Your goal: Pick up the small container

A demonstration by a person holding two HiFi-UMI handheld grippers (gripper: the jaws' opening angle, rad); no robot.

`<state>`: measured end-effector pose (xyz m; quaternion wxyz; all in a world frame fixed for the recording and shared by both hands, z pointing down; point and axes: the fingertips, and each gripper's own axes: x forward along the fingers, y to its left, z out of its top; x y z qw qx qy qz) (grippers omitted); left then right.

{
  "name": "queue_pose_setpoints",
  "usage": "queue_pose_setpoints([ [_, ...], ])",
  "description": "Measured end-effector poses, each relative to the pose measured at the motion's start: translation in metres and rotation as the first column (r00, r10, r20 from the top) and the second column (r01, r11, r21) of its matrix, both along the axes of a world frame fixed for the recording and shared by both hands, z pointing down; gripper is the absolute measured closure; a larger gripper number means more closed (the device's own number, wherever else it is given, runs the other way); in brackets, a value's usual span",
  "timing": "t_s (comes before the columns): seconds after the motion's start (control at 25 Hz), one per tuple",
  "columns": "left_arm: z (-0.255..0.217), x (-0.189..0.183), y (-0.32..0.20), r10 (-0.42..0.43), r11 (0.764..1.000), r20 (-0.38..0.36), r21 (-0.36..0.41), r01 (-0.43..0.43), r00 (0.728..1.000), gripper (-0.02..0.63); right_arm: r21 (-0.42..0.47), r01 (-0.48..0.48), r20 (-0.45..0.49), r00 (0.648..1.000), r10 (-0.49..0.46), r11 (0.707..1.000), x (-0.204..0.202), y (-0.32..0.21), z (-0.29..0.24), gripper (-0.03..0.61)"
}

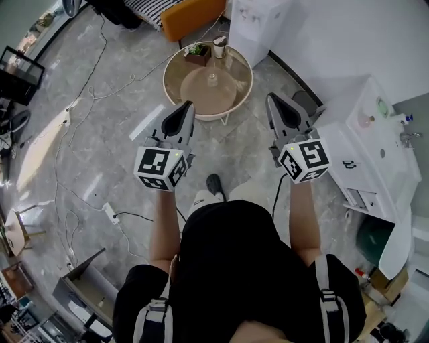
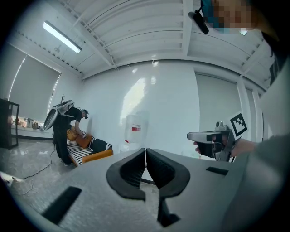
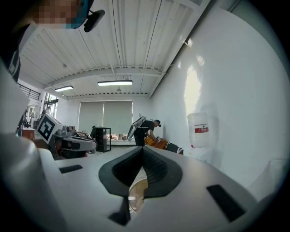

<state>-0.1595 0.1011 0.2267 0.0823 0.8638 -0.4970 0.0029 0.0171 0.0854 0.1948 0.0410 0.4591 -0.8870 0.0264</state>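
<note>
A round glass-topped table (image 1: 236, 91) stands on the floor ahead of me. On its far edge sit a small white container with a dark lid (image 1: 219, 46) and a brown planter box (image 1: 198, 53). A small clear object (image 1: 212, 77) rests near the table's middle. My left gripper (image 1: 188, 105) (image 2: 145, 149) is held level, short of the table's near left rim, shut with nothing in it. My right gripper (image 1: 271, 98) (image 3: 142, 148) hangs to the right of the table, also shut and empty. Through the gap under its jaws I see a slice of the table top (image 3: 136, 190).
A white water dispenser (image 1: 258, 20) and an orange sofa (image 1: 191, 15) stand behind the table. Cables and a power strip (image 1: 110, 213) lie on the floor at left. A white sink counter (image 1: 375, 154) runs along the right. Another person (image 2: 63, 131) bends over the sofa.
</note>
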Motion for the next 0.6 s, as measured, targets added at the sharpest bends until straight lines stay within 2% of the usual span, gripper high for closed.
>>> queue_pose_setpoints([
  [0.24, 0.002, -0.002, -0.027, -0.004, 1.000, -0.015, -0.003, 0.004, 1.000, 0.594, -0.009, 0.000, -0.002, 1.000, 0.000, 1.000, -0.004, -0.027, 0.000, 0.574],
  [0.6, 0.004, 0.002, -0.081, -0.073, 0.997, 0.008, -0.009, 0.073, 0.997, 0.594, 0.004, 0.086, 0.013, 0.996, -0.086, 0.996, -0.009, -0.101, -0.002, 0.574],
])
